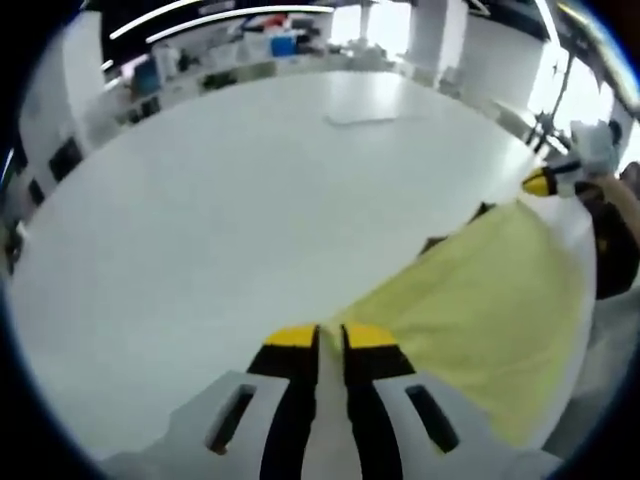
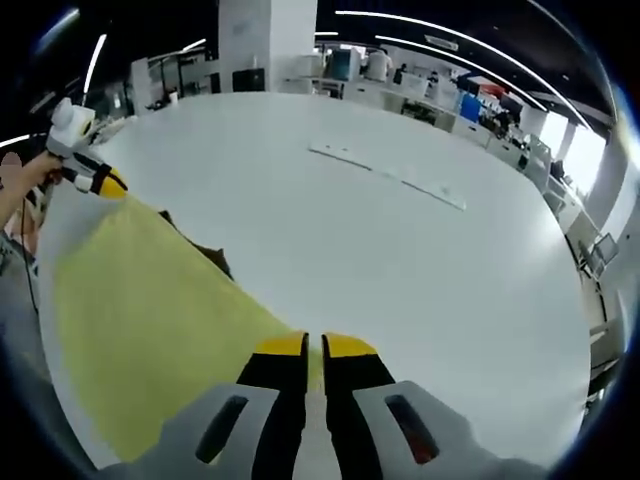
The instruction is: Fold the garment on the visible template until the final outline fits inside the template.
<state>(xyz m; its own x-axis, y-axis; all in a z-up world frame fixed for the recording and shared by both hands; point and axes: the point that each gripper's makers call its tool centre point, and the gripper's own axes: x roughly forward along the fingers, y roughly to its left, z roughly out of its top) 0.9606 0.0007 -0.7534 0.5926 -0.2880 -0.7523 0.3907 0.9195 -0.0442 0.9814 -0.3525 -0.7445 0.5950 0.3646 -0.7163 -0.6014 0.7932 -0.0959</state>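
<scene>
A pale yellow garment [image 1: 480,300] hangs stretched between both grippers over a large white table [image 1: 250,200]. In the left gripper view my left gripper [image 1: 331,338] is shut on one corner of the cloth, jaws nearly touching. My right gripper [image 1: 545,183] pinches the far corner at the right. In the right gripper view my right gripper [image 2: 316,348] is shut on the garment [image 2: 150,310]. The left gripper [image 2: 100,182] holds the other end at upper left. Something dark [image 2: 205,255] peeks out past the cloth's far edge. Thin pale strips [image 2: 385,170] lie on the table.
A person's hand [image 2: 25,185] grips the left gripper's handle. Desks with boxes and screens [image 1: 230,55] line the far side of the table, and a white pillar [image 2: 265,40] stands behind. The white tabletop [image 2: 400,270] stretches wide beyond the cloth.
</scene>
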